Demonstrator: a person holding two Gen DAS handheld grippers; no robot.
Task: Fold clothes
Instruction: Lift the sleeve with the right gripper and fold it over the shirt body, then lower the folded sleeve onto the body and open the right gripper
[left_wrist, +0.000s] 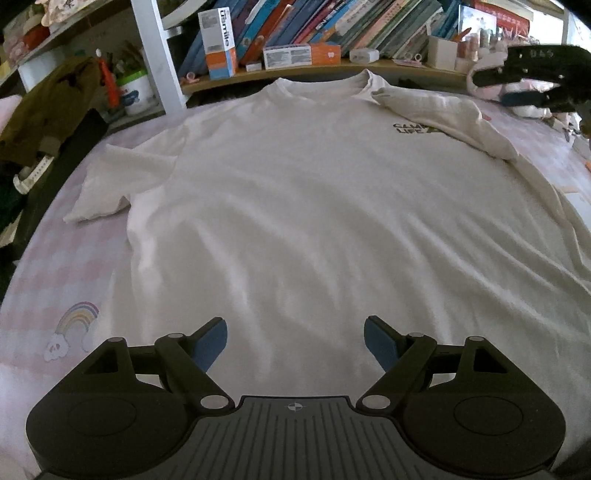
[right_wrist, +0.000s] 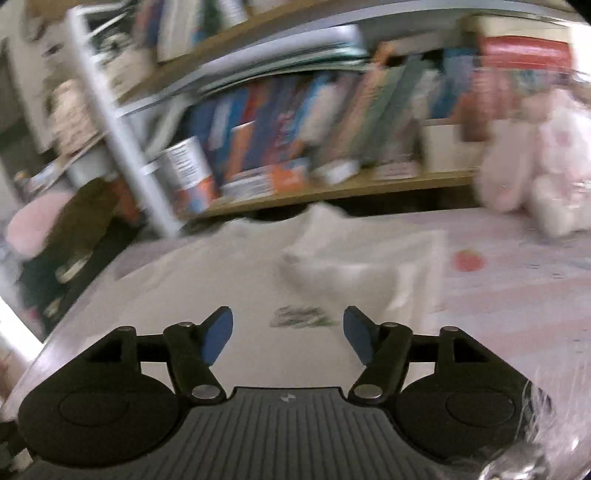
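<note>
A white T-shirt (left_wrist: 314, 206) lay spread front-up on the bed (left_wrist: 55, 280), its collar (left_wrist: 321, 86) toward the bookshelf (left_wrist: 332, 70) that ran along the bed's far edge. Taking the shirt as the landmark: its sleeve on the side of the white shelf post (left_wrist: 157, 51) stretched out flat on the pink checked sheet, while the opposite sleeve (left_wrist: 443, 114) was folded inward over the chest, partly covering a small dark printed logo (left_wrist: 413, 129). A rainbow print (left_wrist: 75, 325) on the sheet sat just off the shirt's near hem corner.

The left tongs (left_wrist: 295, 345) hung above the lower part of the shirt, blue pads spread wide, nothing between them and no cloth touched. The right tongs (right_wrist: 288, 339) were likewise released (their own view was heavily blurred), pads apart with only the shirt's chest and logo (right_wrist: 301, 316) showing beyond the gap; in the left view they appeared as a dark shape (left_wrist: 532, 77) beyond the folded sleeve, above the bed. A pink plush toy (right_wrist: 539, 162) sat past the shirt's folded-sleeve side, near the bookshelf.
</note>
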